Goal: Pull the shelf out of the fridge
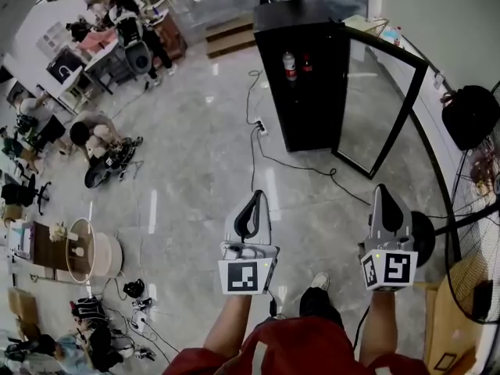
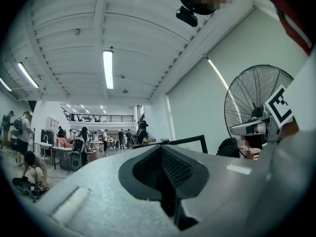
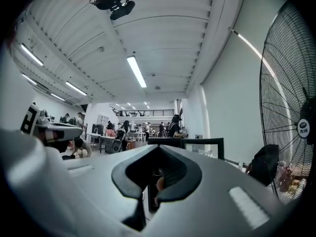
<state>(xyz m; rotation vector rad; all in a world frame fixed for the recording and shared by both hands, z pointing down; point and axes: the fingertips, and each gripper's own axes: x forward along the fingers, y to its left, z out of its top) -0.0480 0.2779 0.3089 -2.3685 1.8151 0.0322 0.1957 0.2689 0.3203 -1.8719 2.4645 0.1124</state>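
Both closed and empty, your left tool (image 1: 255,198) and right tool (image 1: 382,192) point toward the fridge (image 1: 306,92), well apart from it; its door (image 1: 376,109) stands open.

Fridge (image 1: 312,108) inside too dark to tell; fan (image 1: 475,229) cut off rt.

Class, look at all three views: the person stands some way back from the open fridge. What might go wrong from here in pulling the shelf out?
1. A cable trails across the floor between the person and the fridge; it could trip them or snag a foot on the way in.
2. Bottles stand on a shelf inside; if that shelf is the one pulled, they may topple.
3. The open door juts toward the right gripper, which might knock it.
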